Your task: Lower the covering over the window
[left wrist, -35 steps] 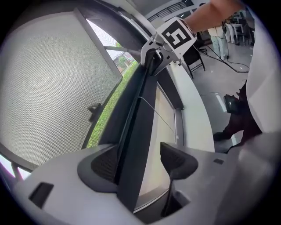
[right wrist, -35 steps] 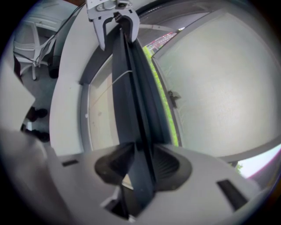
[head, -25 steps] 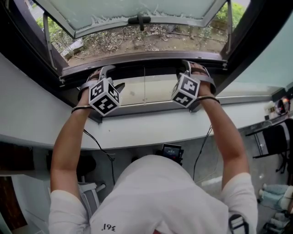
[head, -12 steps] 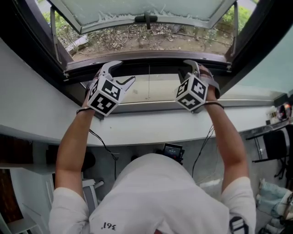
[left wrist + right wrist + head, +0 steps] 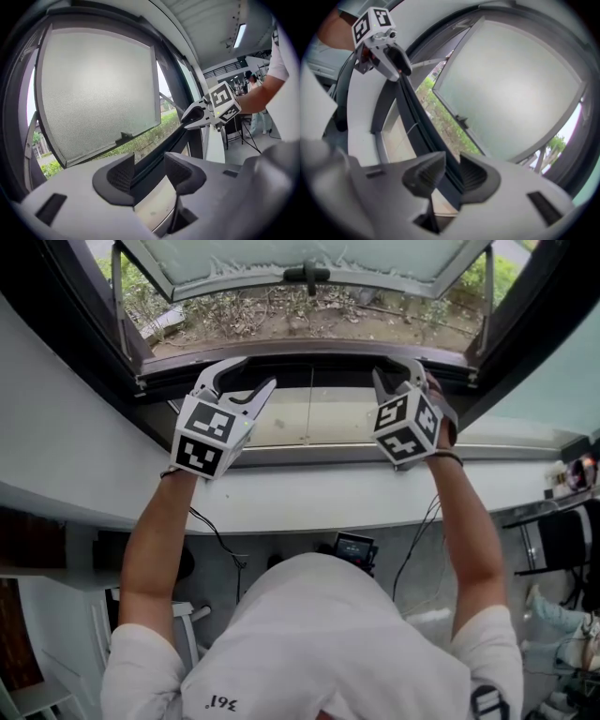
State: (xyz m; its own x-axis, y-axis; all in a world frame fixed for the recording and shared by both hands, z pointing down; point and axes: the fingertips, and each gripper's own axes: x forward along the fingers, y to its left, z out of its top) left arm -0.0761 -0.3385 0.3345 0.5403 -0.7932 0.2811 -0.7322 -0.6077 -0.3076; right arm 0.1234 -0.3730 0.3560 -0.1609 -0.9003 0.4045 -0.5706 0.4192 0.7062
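Observation:
The window has a dark frame rail [image 5: 309, 354] and a frosted sash [image 5: 309, 254] swung outward, with plants and soil below it. No blind or other covering shows in any view. My left gripper [image 5: 251, 376] is held up at the rail's left part and my right gripper [image 5: 396, 374] at its right part. Both have just been closing their jaws. In the left gripper view the jaws [image 5: 149, 171] stand apart, with only the rail behind the gap. The right gripper [image 5: 452, 173] looks the same: a gap, no pad pressing on anything.
A white ledge [image 5: 309, 507] runs under the window, with a beige panel [image 5: 337, 418] between it and the rail. The sash handle [image 5: 309, 276] sits mid-pane and stay arms [image 5: 120, 296] stand at both sides. Chairs and cables lie on the floor behind.
Both grippers have risen along the frame towards the rail and rolled, so their marker cubes show other faces. Their jaws have narrowed.

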